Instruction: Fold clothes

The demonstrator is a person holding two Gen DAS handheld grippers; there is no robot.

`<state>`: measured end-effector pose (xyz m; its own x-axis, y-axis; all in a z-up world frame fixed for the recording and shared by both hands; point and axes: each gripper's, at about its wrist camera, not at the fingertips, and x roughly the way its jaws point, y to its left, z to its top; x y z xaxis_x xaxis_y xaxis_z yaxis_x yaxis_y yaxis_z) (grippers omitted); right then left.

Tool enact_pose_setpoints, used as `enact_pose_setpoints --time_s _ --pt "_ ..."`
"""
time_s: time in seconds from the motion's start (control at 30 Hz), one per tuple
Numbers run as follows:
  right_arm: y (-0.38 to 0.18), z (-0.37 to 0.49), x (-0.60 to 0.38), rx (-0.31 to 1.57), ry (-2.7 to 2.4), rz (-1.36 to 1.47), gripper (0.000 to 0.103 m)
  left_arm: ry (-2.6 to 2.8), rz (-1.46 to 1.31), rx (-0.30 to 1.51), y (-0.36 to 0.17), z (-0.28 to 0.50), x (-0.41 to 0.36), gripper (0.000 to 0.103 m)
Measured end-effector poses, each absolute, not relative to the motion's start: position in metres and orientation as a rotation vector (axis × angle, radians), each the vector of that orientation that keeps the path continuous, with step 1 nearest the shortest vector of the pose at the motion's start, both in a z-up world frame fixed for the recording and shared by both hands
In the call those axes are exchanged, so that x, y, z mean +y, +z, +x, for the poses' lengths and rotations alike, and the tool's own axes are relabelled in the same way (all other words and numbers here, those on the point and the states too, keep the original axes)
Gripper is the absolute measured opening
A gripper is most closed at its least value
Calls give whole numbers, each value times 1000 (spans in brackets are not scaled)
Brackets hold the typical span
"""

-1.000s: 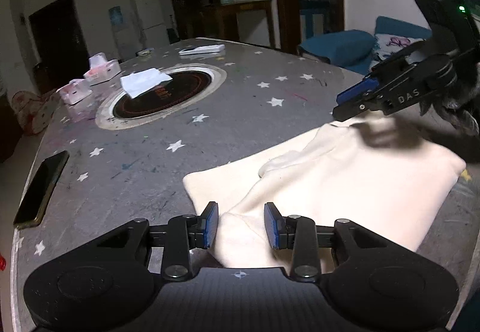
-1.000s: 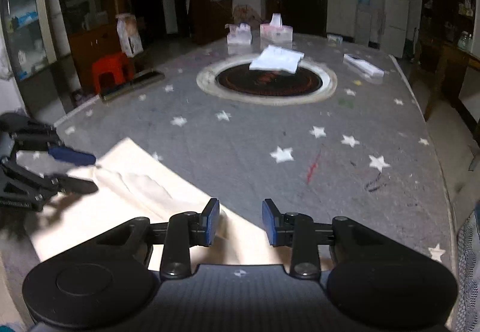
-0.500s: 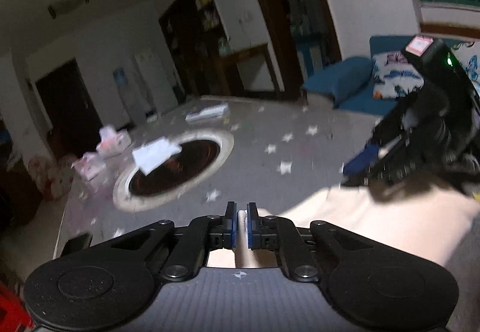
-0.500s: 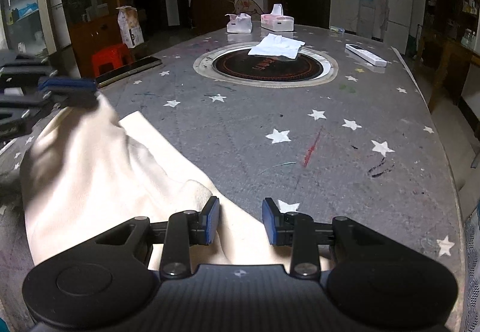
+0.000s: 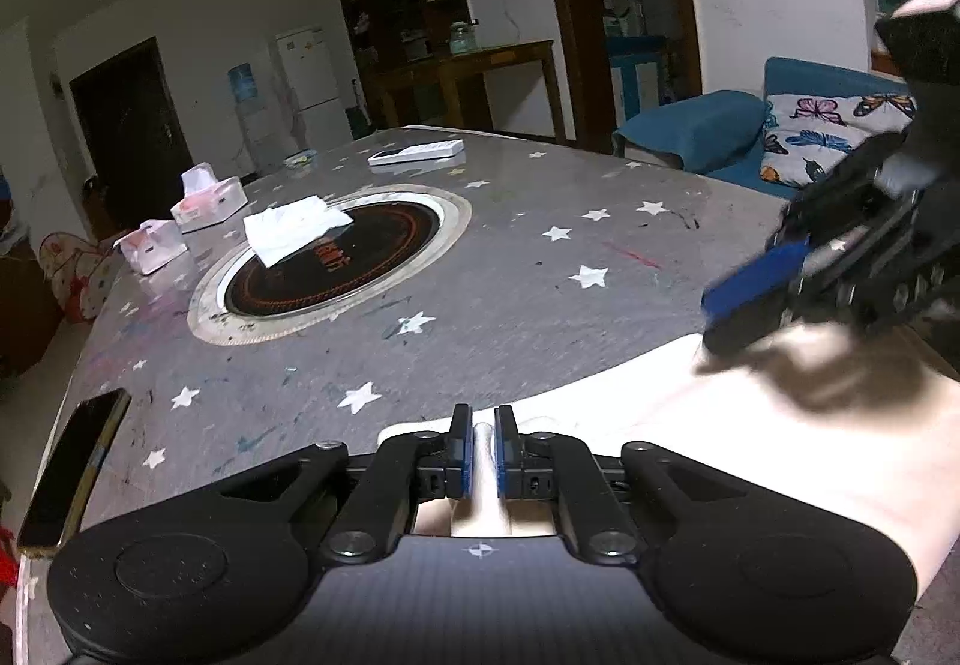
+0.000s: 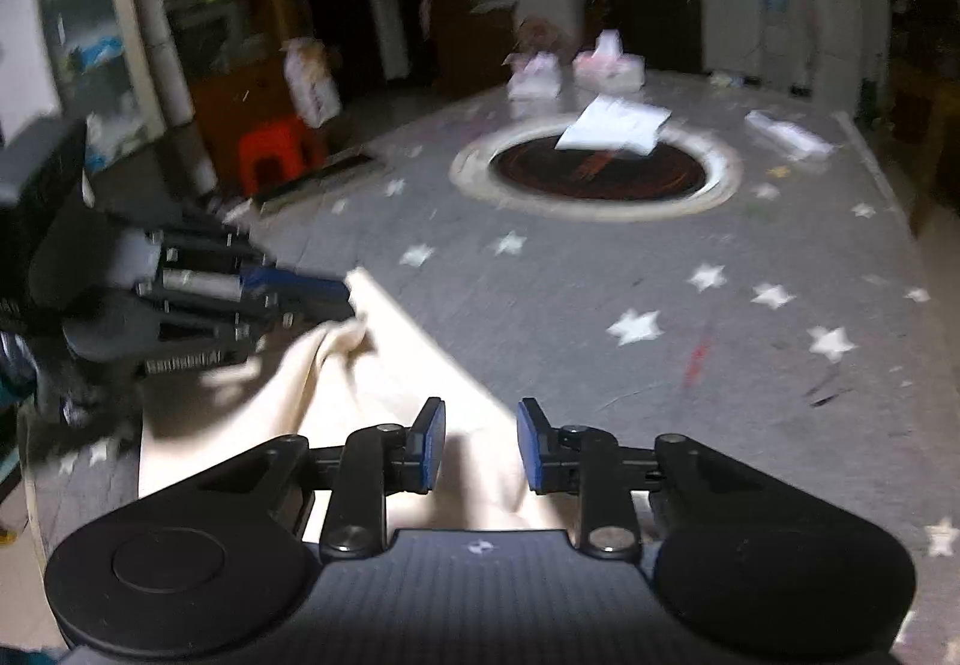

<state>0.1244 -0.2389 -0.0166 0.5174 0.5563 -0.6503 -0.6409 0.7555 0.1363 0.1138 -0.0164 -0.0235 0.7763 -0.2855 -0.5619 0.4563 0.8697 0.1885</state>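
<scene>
A cream garment (image 5: 750,425) lies on the near part of the grey star-patterned table (image 5: 510,293). My left gripper (image 5: 483,446) is shut on a fold of the garment's near edge. In the right wrist view the left gripper (image 6: 336,299) holds that edge (image 6: 336,341) lifted off the table. My right gripper (image 6: 477,443) is open above the garment (image 6: 384,401) and holds nothing. It shows blurred in the left wrist view (image 5: 756,293), over the garment's far side.
A round inset hotplate (image 5: 336,257) with a white cloth (image 5: 294,227) sits mid-table. Two tissue boxes (image 5: 204,197), a remote (image 5: 417,152) and a phone (image 5: 66,479) at the left edge lie around it. A blue sofa (image 5: 720,131) stands beyond the table.
My left gripper has shut on the garment's edge and lifted it. My right gripper has stayed open and shifted over the cloth; its view is now blurred by motion.
</scene>
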Motion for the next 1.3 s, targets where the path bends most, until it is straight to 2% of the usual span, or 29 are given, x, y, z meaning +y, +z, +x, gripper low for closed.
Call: enact_pose_setpoints --time_s 0.1,0.17,0.27,0.43,0.63,0.77,0.97,1.07,1.2,1.27,1.3 --pt "-22 122 -229 747 724 -171 20 -409 315 544 -23 111 -12 8" --pt "-23 120 -227 745 717 -187 6 -413 304 538 -22 109 -9 8" --pt "-23 109 -221 696 700 -253 4 -409 292 536 -22 107 -6 9" --pt "-3 88 -221 542 625 -347 3 -404 279 538 -23 105 -4 13" --pt "-20 106 -224 663 598 -338 7 -403 286 551 -30 104 -5 16" --pt "0 108 -222 632 663 -287 10 -418 287 538 -25 96 -3 31" --pt "-4 140 -189 724 802 -269 11 -436 298 530 -22 88 0 31" --pt "-15 151 -181 783 841 -239 14 -436 289 530 -22 86 4 36" --pt "-19 153 -177 799 870 -221 14 -441 292 529 -22 87 6 37" --pt "-19 148 -175 780 868 -244 5 -442 292 530 -22 87 6 37" --pt "-18 143 -174 761 861 -267 4 -442 292 531 -22 87 6 37"
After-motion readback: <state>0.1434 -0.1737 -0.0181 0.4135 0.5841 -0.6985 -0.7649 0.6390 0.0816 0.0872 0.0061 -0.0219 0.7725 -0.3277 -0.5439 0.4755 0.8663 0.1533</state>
